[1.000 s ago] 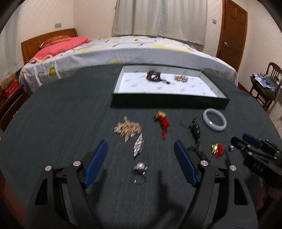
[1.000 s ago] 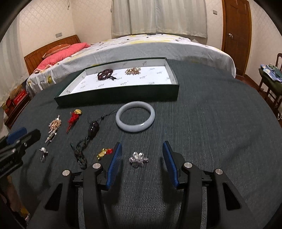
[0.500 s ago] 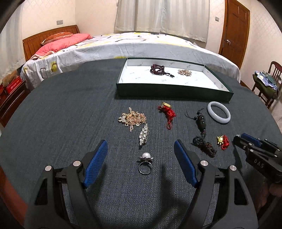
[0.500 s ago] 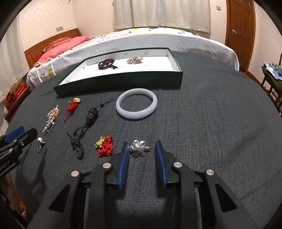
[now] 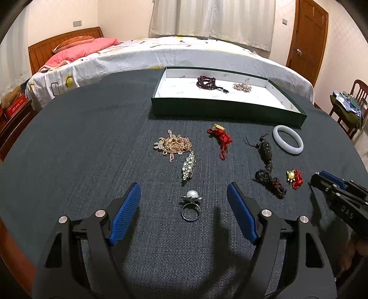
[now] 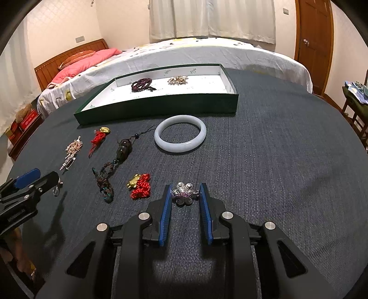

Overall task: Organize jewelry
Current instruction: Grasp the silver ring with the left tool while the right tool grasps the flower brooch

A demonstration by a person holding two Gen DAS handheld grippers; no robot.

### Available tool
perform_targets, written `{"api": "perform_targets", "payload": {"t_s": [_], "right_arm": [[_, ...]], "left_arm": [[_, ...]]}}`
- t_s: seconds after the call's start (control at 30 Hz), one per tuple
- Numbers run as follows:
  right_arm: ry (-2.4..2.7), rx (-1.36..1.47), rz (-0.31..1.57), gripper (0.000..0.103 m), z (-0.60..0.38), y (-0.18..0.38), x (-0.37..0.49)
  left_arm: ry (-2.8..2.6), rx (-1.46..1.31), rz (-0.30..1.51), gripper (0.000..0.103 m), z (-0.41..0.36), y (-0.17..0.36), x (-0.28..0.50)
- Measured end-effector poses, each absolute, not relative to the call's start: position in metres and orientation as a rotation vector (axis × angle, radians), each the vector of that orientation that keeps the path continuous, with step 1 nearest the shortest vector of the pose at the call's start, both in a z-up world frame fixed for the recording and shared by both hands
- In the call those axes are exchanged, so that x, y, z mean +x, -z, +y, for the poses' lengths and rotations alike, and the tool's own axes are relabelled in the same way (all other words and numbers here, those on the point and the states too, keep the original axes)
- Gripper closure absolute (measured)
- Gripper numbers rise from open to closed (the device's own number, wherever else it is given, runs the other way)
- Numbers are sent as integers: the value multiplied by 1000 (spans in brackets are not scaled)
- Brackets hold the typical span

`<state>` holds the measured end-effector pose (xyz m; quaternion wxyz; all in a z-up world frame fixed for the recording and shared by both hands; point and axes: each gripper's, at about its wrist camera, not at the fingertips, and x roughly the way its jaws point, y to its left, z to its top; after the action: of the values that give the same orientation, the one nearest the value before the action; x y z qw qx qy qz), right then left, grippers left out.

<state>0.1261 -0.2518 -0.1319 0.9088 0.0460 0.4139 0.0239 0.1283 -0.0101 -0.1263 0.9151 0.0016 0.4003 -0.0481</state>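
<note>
Dark cloth table (image 6: 276, 161), round-edged, in a bedroom: bed (image 5: 184, 55) just behind its far edge, curtains (image 6: 211, 18) beyond, wooden door (image 5: 308, 39) at far right. Green tray (image 6: 161, 103) near the far edge, white inside, holding dark beads (image 6: 141, 84) and a gold brooch (image 6: 177, 80). Pale bangle (image 6: 179, 133) just before the tray's front wall. Loose pieces spread across the table's middle toward its left edge.

Right gripper (image 6: 185, 195) tilted down near the front edge, jaws just drawn in, pads at both sides of a silver flower brooch (image 6: 184, 192), apparently pinching it against the cloth. Left gripper (image 5: 184, 202) tilted down likewise, jaws spread wide, pearl ring (image 5: 191, 204) lying untouched between them.
</note>
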Motion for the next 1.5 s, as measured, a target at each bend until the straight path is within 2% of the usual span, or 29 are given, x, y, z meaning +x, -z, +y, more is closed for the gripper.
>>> {"api": "perform_targets", "payload": {"t_s": [0.3,0.4,0.5,0.57,0.6,0.93,1.5], "right_arm": [[-63,110,858,78,-253,135,124],[-66,108,857,78,-252,135,123],[-66,111,857,78,-251,136,123],[-66,109,857,78,-251,136,123],[-66,109,857,78,-251,136,122],[-70,115,849,78,-250,133,120],[-84,121,781,78,-250,103,129]], "left_arm": [[107,3,869,41,-9,139,131],[111,1,872,49,-8,142,133],[137,27,866,65,-11,141,133],[149,39,862,80,-14,141,132],[155,42,861,82,-15,141,131],[172,42,847,82,-18,139,124],[225,26,740,82,-37,87,134]]}}
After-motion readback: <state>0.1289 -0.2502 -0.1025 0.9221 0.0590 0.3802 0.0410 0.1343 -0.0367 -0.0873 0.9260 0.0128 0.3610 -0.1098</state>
